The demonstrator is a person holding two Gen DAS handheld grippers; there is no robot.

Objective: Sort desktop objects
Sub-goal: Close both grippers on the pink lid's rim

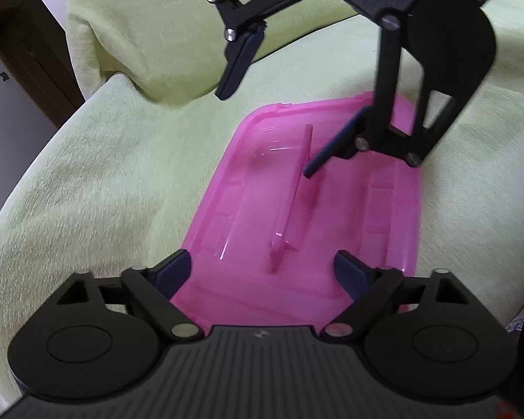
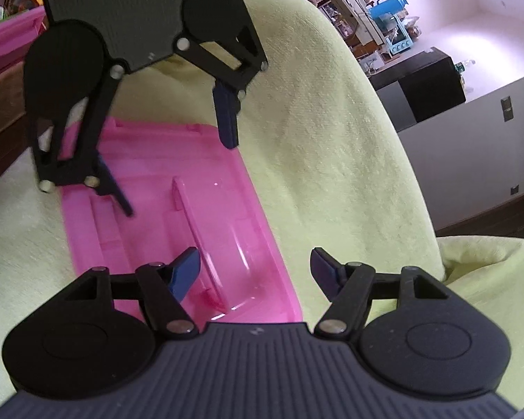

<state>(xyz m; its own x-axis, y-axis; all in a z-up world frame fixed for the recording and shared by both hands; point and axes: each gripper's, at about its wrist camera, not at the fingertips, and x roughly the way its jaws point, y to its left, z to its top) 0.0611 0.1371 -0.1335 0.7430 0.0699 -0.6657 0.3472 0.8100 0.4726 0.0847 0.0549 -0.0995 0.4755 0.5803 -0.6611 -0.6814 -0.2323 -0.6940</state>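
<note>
Both the left tongs (image 1: 262, 265) and right tongs (image 2: 255, 267) hang wide and empty over the pink translucent lid (image 1: 332, 209) lying flat on the green-covered sofa seat (image 1: 104, 181); gripping its central ridge or edge likely comes next.

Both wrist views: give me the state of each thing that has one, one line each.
Pink lid: lying flat on the green blanket, handle up, ungripped.
Left gripper: open, empty, over the lid's near end.
Right gripper: open, empty, over the lid's opposite end.
Pink bin: in the background, holding items.
</note>
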